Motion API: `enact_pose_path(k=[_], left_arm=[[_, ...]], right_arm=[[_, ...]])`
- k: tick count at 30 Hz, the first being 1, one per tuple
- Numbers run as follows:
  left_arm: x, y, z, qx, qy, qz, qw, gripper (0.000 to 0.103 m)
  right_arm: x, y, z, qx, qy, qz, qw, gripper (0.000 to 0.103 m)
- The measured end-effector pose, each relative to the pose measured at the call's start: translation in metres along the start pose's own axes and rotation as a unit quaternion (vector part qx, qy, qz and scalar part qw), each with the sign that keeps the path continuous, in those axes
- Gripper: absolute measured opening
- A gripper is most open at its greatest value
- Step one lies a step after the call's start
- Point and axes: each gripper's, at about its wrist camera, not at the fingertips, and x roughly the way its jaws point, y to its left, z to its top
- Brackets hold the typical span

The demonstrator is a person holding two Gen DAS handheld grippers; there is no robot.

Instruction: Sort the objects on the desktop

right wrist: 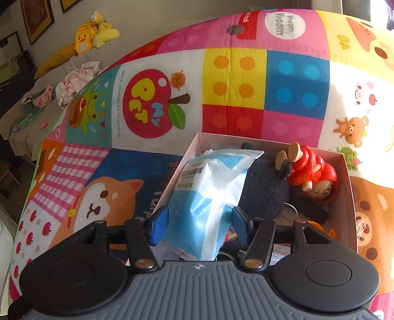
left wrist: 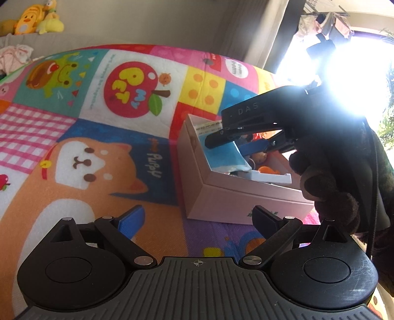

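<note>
A pink box (left wrist: 246,199) (right wrist: 349,182) stands on the colourful play mat. In it lie a blue and white packet (right wrist: 199,197) (left wrist: 221,157), a black plush toy (right wrist: 266,189) and a red doll figure (right wrist: 312,172). My right gripper (right wrist: 199,224) is above the box with its blue pads either side of the packet's lower end; whether they grip it is unclear. It also shows in the left wrist view (left wrist: 236,137), reaching into the box. My left gripper (left wrist: 199,219) is open and empty, low over the mat in front of the box.
The play mat (left wrist: 98,147) (right wrist: 246,86) covers the surface. A grey sofa at the back carries yellow plush toys (left wrist: 37,19) (right wrist: 91,32) and crumpled clothes (right wrist: 76,81). A bright window (left wrist: 344,73) glares at the right.
</note>
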Motion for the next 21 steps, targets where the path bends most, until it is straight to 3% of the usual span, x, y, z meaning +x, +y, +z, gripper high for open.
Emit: enact_pose_path(k=[6,7,9,18,21], left_arm=[[0.000,-0.003,0.000,0.004,0.000,-0.002,1.0000,0.099],[0.001,-0.003,-0.001,0.006,0.001,-0.001,1.0000,0.099],[0.001,-0.003,-0.001,0.006,0.001,0.001,1.0000,0.099],[0.001,0.001,0.000,0.002,0.000,0.004,1.0000,0.100],[0.001,-0.002,-0.001,0.011,0.000,0.007,0.9999,0.101]], right_arm=[[-0.008,-0.015,0.023,0.030,-0.051,-0.064,0.996,0.056],[0.000,-0.017,0.027,0.039,-0.047,-0.075,0.995,0.048],[0.015,-0.020,0.030,0.051,-0.031,-0.080,0.995,0.044],[0.028,-0.024,0.020,0.031,0.037,-0.095,0.994,0.047],[0.014,-0.033,0.009,0.028,0.020,-0.104,0.994,0.053]])
